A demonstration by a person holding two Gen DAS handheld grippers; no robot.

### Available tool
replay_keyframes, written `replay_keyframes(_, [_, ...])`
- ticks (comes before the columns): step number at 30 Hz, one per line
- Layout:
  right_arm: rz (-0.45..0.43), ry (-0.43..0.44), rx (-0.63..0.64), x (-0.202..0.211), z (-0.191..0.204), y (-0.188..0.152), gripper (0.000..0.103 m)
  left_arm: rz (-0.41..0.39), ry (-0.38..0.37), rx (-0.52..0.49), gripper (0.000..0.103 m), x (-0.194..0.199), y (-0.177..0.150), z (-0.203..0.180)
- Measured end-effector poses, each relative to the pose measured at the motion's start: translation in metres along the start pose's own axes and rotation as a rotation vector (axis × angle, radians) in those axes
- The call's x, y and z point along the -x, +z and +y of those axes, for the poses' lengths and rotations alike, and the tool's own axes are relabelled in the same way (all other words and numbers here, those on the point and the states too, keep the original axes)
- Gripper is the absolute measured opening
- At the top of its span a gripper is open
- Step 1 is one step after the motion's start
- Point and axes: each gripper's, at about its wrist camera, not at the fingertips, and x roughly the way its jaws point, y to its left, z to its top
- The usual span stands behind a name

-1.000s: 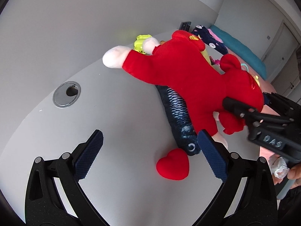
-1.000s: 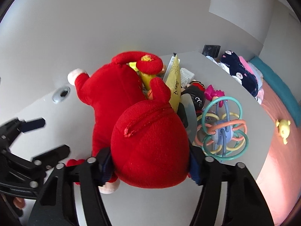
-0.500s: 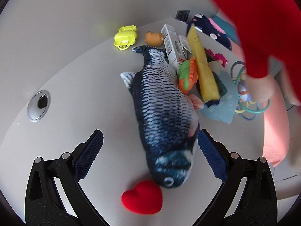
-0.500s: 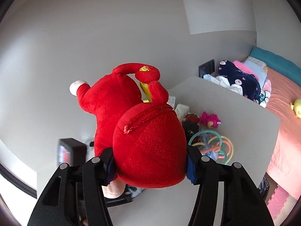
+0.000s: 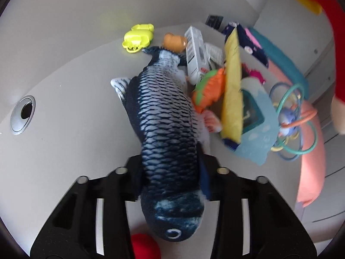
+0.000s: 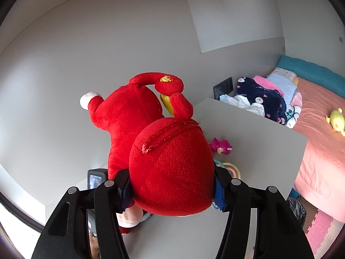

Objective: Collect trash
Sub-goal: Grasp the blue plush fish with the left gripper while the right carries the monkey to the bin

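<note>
My left gripper [image 5: 172, 177] is shut on a blue plush fish [image 5: 163, 129] that lies lengthwise on the white desk [image 5: 75, 108], head toward me. My right gripper [image 6: 172, 187] is shut on the head of a big red plush toy [image 6: 172, 168] and holds it up above the desk [image 6: 248, 133]. Part of that red toy shows at the top right of the left wrist view [image 5: 323, 10]. A small red plush heart [image 5: 144, 246] lies under the fish's head.
Beside the fish lie a yellow-green plastic toy [image 5: 138, 37], a white carton [image 5: 195, 54], an orange toy [image 5: 210, 88], a yellow pouch [image 5: 232, 82], a light blue bag [image 5: 256, 125] and a ring rattle [image 5: 295, 116]. A cable grommet [image 5: 22, 114] sits left. A bed [image 6: 319, 129] stands right.
My left gripper has moved forward over the fish and closed on it. My right gripper has lifted the red plush further up and away from the desk.
</note>
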Motion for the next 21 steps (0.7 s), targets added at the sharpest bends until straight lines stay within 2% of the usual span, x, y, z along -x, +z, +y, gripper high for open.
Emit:
replay_keyframes(3, [-0.003,0.009,-0.013,0.004,-0.008,-0.002,0.060,-0.071,-0.040,0.007,0.027,0.022,0.004,0.004])
replay_keyframes(8, [-0.028,0.025,-0.041,0.016,-0.021,0.002,0.060,-0.198,0.029,-0.019,0.027,0.074,0.023,-0.002])
replay_keyframes(10, [-0.043,0.027,-0.048,0.022,-0.027,0.004,0.060,-0.229,0.027,-0.025,0.027,0.094,0.030,-0.003])
replay_keyframes(15, [-0.090,0.023,-0.077,0.044,-0.048,0.008,0.060,-0.276,0.000,-0.081,0.027,0.131,0.034,-0.028])
replay_keyframes(21, [-0.120,-0.026,-0.125,0.074,-0.093,0.000,0.060,-0.277,-0.082,-0.167,0.027,0.144,0.033,-0.094])
